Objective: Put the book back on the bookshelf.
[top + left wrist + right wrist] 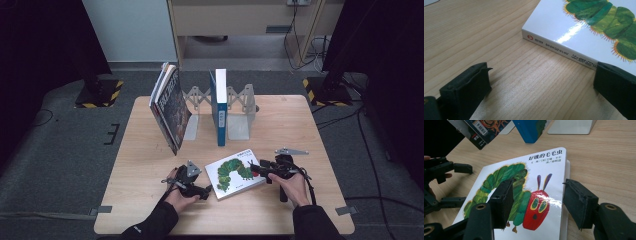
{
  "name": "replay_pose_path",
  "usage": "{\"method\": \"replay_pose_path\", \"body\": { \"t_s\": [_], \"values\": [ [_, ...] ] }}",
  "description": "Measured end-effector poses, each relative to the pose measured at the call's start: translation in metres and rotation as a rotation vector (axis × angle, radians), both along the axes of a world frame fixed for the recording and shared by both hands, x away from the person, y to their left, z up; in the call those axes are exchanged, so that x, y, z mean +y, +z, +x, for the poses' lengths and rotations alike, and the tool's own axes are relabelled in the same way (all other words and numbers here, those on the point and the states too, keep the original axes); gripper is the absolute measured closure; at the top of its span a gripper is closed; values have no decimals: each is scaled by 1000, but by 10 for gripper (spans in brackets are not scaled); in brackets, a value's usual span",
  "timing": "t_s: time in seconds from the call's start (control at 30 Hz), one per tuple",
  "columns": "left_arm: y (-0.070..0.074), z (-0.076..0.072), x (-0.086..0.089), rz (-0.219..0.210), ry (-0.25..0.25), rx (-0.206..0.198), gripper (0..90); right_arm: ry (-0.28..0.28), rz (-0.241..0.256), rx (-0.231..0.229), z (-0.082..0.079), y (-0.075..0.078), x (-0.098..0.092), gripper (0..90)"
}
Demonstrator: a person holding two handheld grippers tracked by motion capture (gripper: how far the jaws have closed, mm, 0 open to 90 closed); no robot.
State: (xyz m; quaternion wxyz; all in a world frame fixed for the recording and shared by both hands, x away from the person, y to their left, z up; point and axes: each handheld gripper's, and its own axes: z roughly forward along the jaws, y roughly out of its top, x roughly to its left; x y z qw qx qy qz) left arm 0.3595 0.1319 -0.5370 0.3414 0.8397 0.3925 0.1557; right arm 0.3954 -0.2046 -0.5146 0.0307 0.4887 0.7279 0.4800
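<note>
Both claws sit spread around the flat white picture book with a green caterpillar cover [236, 173] on the pale wooden table [145, 165]: the left gripper [205, 191] at its spine, the right gripper [256, 168] over its opposite edge, neither pinching yet. Judged step: approach for pickup. Next, close on an edge, lift, and stand it beyond, by the upright blue book [218, 107] in the grey metal bookend rack [240, 112].

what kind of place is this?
Likely a lab recording setup, not a home: a lone wooden table on grey carpet, hazard-striped stand bases, loose floor cables, and a staged caterpillar picture book.
</note>
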Motion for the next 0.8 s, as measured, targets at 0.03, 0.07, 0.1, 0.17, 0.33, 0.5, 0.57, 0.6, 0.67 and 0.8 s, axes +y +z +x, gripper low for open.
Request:
{"method": "replay_pose_path", "body": {
  "t_s": [0.03, 0.07, 0.1, 0.17, 0.33, 0.5, 0.57, 0.6, 0.67, 0.8],
  "values": [
    [0, 0, 0, 0, 0, 0, 0, 0, 0, 0, 0, 0, 0, 413],
    [0, 0, 0, 0, 0, 0, 0, 1, -2, -3, 0, 0, 0, 412],
    [0, 0, 0, 0, -1, 0, 0, 2, -2, -5, 0, 0, 0, 411],
    [0, 0, 0, 0, -1, 0, 0, 4, 0, -9, 0, 1, 1, 406],
    [0, 0, 0, 0, -2, 0, 0, 3, 12, -17, 1, 2, 0, 406],
    [0, 0, 0, 0, -3, 0, 0, -10, 62, -33, 1, 6, -1, 407],
    [0, 0, 0, 0, -3, 0, 0, -10, 61, -33, 0, 6, -1, 407],
    [0, 0, 0, 1, -3, 0, 0, -10, 61, -33, 0, 5, -1, 406],
    [0, 0, 0, 1, -3, 0, 0, -12, 62, -32, 0, 5, -1, 406],
    [0, 0, 0, 1, -4, 0, 0, -18, 70, -37, 0, 6, -1, 406]
  ]
}}
